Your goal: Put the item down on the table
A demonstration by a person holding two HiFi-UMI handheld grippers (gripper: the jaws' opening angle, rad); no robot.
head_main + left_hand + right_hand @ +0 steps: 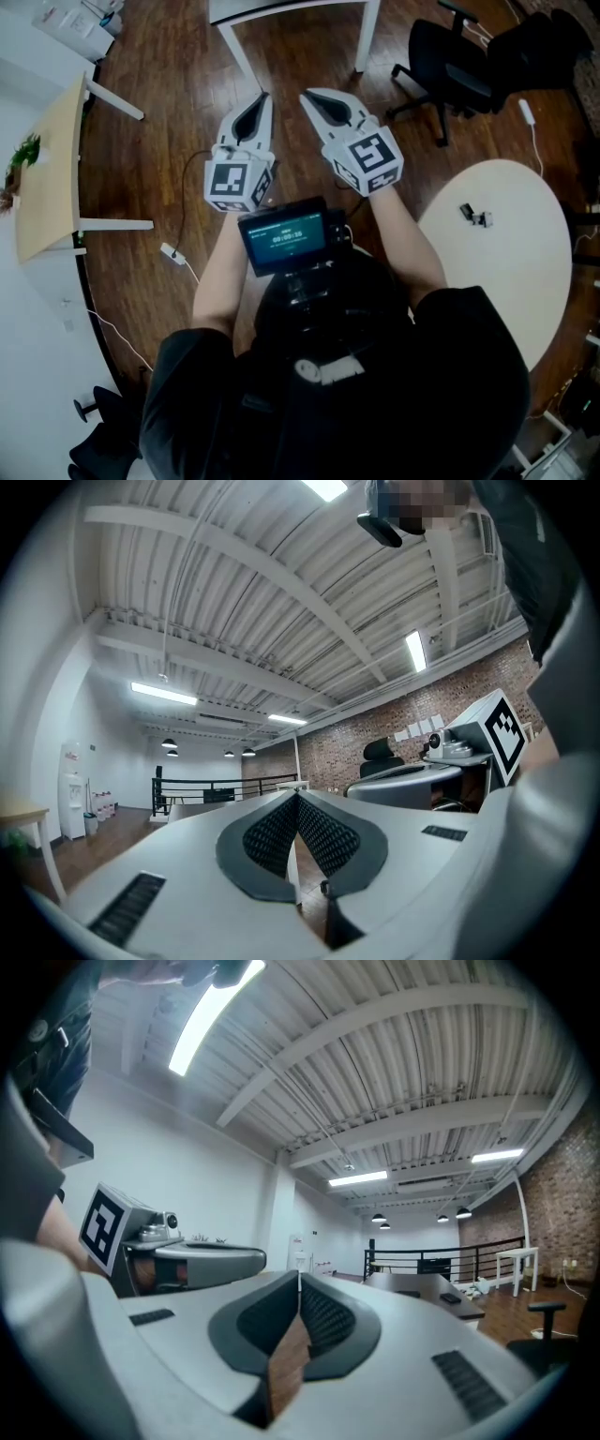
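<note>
Both grippers are held level, side by side, in front of the person's chest and above the wooden floor. My left gripper [264, 97] is shut with its dark pads together at the tip [297, 797] and nothing between them. My right gripper [307, 95] is shut too, its pads meeting at the tip [299, 1279], also empty. Each gripper shows in the other's view by its marker cube [495, 731] [105, 1223]. A small dark item [476, 217] lies on the round white table [511, 281] to the right, apart from both grippers.
A black office chair [459, 70] stands at the far right. A white table's legs [367, 37] are straight ahead. At the left is a wooden-topped desk [47, 169] with a plant [26, 150]. A cable with a white plug [172, 251] lies on the floor. A railing [216, 785] crosses the far room.
</note>
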